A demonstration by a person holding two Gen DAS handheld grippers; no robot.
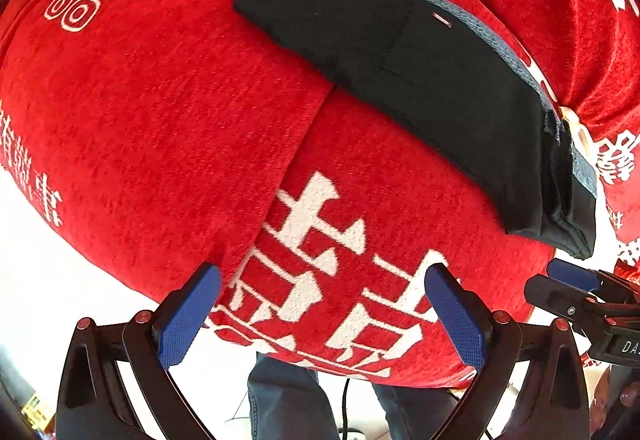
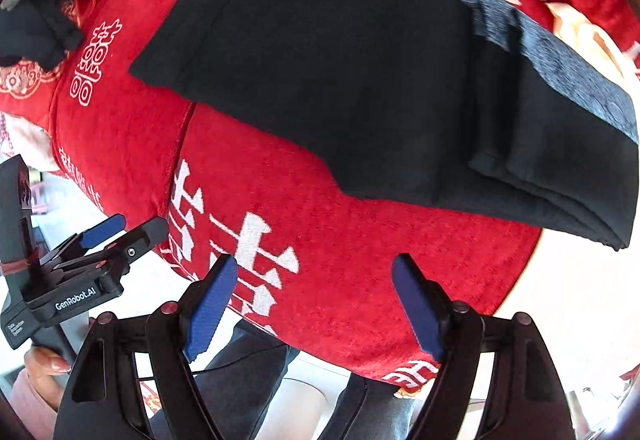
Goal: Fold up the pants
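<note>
Black pants with a grey-blue waistband lie folded into a thick rectangle on a red cloth with white characters. In the right wrist view the same folded pants fill the upper middle, layered edges at the right. My left gripper hangs open over the cloth's near edge, nothing between its blue pads, well short of the pants. My right gripper is open too, over bare red cloth below the pants. Each gripper shows at the other view's edge: the right one and the left one.
A dark crumpled garment lies at the cloth's far left corner. The cloth's near edge drops off to a pale floor. A person's legs in dark trousers stand below the edge, and a hand holds the left gripper's handle.
</note>
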